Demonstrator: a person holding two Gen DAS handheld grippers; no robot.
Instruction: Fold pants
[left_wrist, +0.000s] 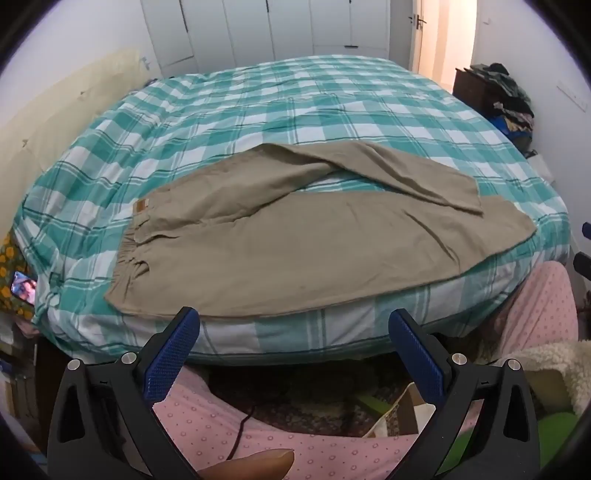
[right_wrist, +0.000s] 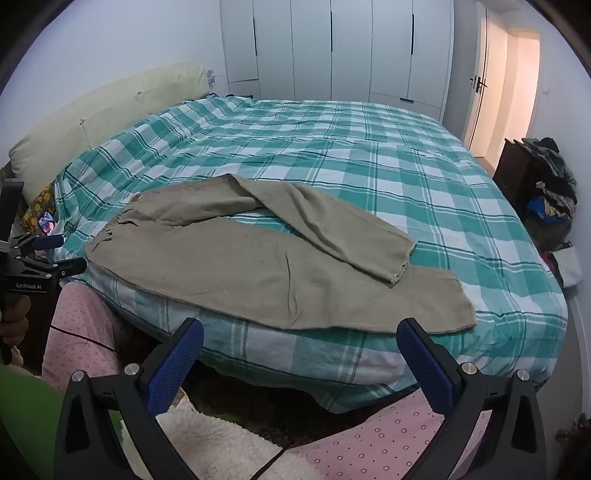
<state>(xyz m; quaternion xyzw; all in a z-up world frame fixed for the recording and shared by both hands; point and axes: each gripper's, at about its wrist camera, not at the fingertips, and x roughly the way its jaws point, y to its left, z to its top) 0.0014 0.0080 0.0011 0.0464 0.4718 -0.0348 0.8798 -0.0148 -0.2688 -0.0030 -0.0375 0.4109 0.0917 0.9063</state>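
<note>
Tilting down before crumpled khaki cloth pants (left_wrist: 295, 236), left gripper (left_wrist: 293, 334) and right gripper (right_wrist: 301, 343) gape empty; "GenRobot.AI" marks the left.

The pants (left_wrist: 295, 236) lie on the bed (left_wrist: 280, 107) along its near edge, waistband to the left, legs running right. The far leg bends across and its hem rests on the near leg. Behind the bed stands the wardrobe (right_wrist: 332, 48), the door (right_wrist: 495, 85) to its right. A headboard cushion (right_wrist: 103, 114) runs along the bed's left side, and what looks like a phone (right_wrist: 47, 223) lies at the near left corner. Right of the bed, a clothes pile (right_wrist: 554, 192) sits against the wall. Both grippers, left (left_wrist: 293, 354) and right (right_wrist: 300, 363), hang before the near edge, apart from the pants.
</note>
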